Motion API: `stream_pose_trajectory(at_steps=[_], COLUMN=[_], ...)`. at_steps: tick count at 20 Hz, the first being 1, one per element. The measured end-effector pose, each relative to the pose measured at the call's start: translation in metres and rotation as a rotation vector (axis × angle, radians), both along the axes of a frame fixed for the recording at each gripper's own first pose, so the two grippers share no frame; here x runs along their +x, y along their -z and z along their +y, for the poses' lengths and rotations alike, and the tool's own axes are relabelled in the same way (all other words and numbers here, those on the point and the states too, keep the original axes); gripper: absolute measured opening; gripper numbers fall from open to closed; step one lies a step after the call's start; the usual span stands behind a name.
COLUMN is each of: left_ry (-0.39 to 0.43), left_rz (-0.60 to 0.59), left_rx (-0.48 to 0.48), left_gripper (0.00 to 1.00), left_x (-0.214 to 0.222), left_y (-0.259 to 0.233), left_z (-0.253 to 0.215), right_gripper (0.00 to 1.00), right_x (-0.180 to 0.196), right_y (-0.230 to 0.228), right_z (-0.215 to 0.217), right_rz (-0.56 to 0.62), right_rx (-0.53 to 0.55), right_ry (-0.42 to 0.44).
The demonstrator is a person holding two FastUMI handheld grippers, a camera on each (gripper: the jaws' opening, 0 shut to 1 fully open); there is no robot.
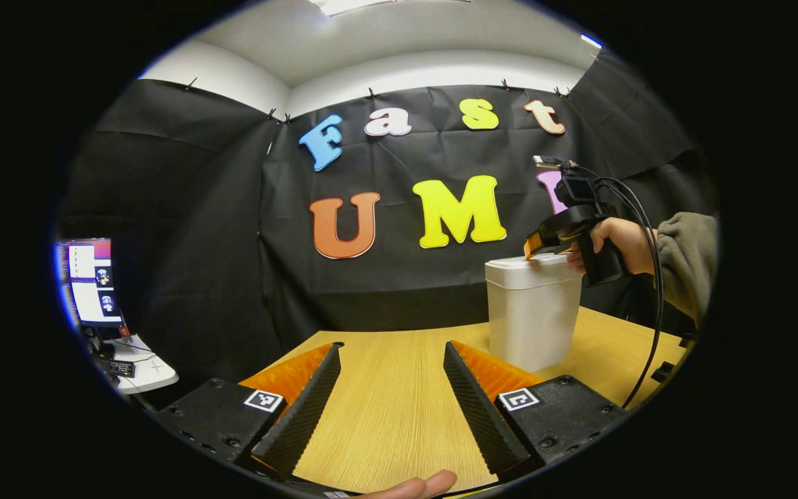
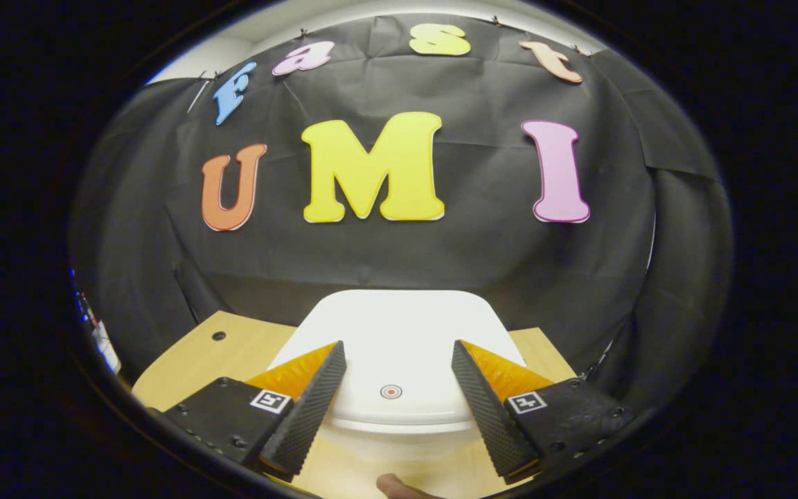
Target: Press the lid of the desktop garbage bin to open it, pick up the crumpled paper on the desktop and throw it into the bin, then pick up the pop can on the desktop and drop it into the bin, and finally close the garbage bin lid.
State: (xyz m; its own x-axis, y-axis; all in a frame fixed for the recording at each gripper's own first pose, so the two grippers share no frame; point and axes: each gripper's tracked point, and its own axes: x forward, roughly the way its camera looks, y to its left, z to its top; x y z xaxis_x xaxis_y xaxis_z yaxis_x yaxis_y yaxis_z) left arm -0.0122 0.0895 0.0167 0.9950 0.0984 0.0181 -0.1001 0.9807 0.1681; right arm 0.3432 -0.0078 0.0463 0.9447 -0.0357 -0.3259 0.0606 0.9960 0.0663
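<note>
Your desk (image 1: pixel 385 409) is light wood with a fine straight grain, and the white garbage bin (image 1: pixel 532 312) stands upright on it toward its far right side (lid down, a small round hole (image 2: pixel 218 336) near the far-left corner)

The right gripper (image 2: pixel 393 409), fingers spread, hovers seemingly just above the closed bin lid (image 2: pixel 399 333).

Booth enclosed by black cloth wall (image 1: pixel 219 229), pinned along its top edge — creased, hanging in folds. Above it, white wall and ceiling with a lit panel (image 1: pixel 350 5). Light wood-grain tabletop (image 1: pixel 392 402). At far left, a small white side table (image 1: pixel 146 371) carrying a lit monitor (image 1: pixel 91 281).
</note>
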Motion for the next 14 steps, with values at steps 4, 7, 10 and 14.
stream_pose_trajectory(at_steps=[4,7,10,14], left_ry=[0.009,-0.009,-0.029,-0.025], left_rz=[0.010,0.024,0.019,-0.006], left_rx=[-0.007,-0.015,-0.020,-0.016], left_gripper=[1.00,1.00,1.00,1.00], left_x=[0.002,0.005,0.002,-0.001], left_y=[0.004,0.008,0.005,-0.001], left_z=[0.000,0.006,0.011,0.010], right_gripper=[0.98,0.99,0.99,1.00], right_x=[-0.008,-0.013,-0.015,-0.014], right_y=[0.001,0.008,0.011,0.012], right_z=[0.001,0.002,0.002,0.002], right_rz=[0.001,-0.053,-0.140,-0.206], right_rx=[-0.029,-0.025,-0.058,-0.041], right_ry=[0.037,0.050,0.068,0.079])
